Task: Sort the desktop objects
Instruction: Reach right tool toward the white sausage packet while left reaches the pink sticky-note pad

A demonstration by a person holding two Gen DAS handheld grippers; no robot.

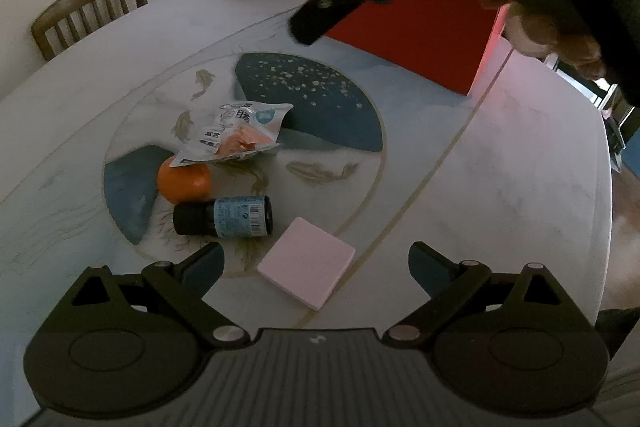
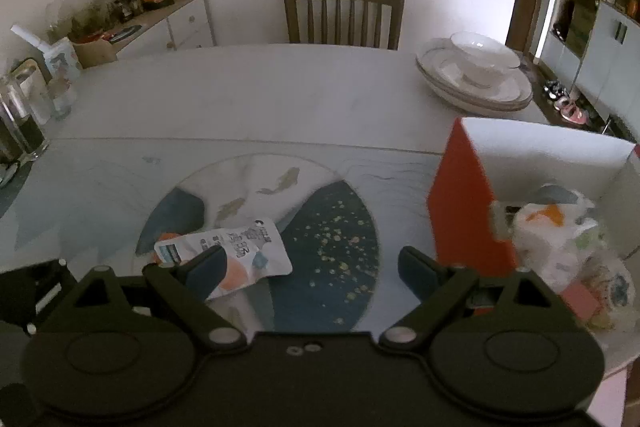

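Observation:
On the round patterned table [image 1: 500, 155] lie a pink sticky-note pad [image 1: 306, 273], a small dark bottle with a blue label [image 1: 224, 217] on its side, an orange [image 1: 184, 183] and a silver snack packet [image 1: 236, 135] resting partly on the orange. My left gripper [image 1: 316, 267] is open just above the pad, with nothing held. My right gripper [image 2: 312, 267] is open and empty above the table's centre, and its left finger [image 2: 208, 263] overlaps the snack packet [image 2: 248, 251]. The red box [image 2: 460, 207] to the right holds wrapped items [image 2: 560, 239].
Stacked plates with a bowl [image 2: 476, 75] stand at the far right edge. A wooden chair [image 2: 342, 15] is behind the table. Glass jars [image 2: 16, 123] stand at the left edge. In the left wrist view, a hand [image 1: 560, 27] with the other gripper hangs over the red box [image 1: 408, 31].

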